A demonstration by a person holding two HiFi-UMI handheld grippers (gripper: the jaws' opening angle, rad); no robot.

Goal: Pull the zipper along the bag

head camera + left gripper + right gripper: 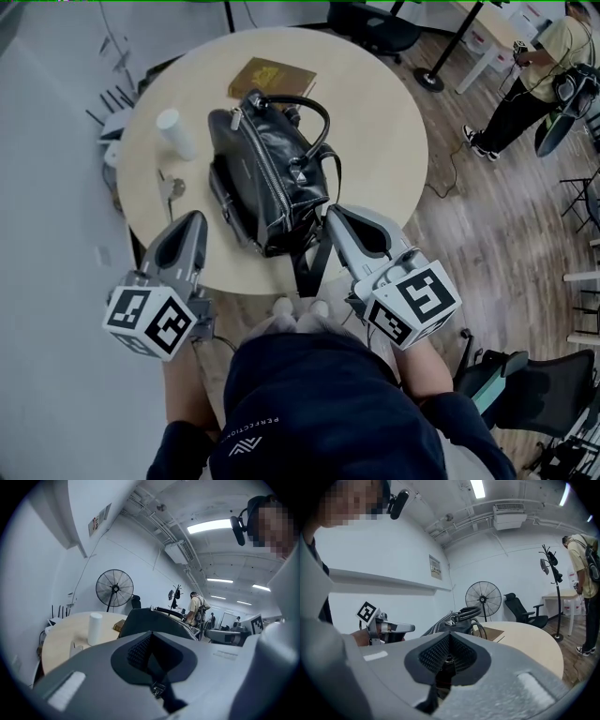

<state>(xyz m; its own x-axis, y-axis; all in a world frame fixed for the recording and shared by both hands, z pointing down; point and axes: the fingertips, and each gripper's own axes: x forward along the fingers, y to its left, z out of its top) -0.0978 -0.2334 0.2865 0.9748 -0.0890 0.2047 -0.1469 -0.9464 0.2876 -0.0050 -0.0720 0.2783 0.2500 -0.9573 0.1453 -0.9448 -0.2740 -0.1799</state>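
Observation:
A black leather handbag lies on the round table, its silver zipper running along the top from the far end to the near end. My right gripper is at the bag's near right corner, beside the hanging strap. Its jaws are shut, with a small dark and metal part of the bag pinched between the pads; which part I cannot tell. My left gripper is shut and empty, just left of the bag and apart from it. The bag shows ahead in the left gripper view.
A brown book lies behind the bag. A white cylinder and keys are on the table's left side. A person stands far right, a black chair beyond the table, and a floor fan by the wall.

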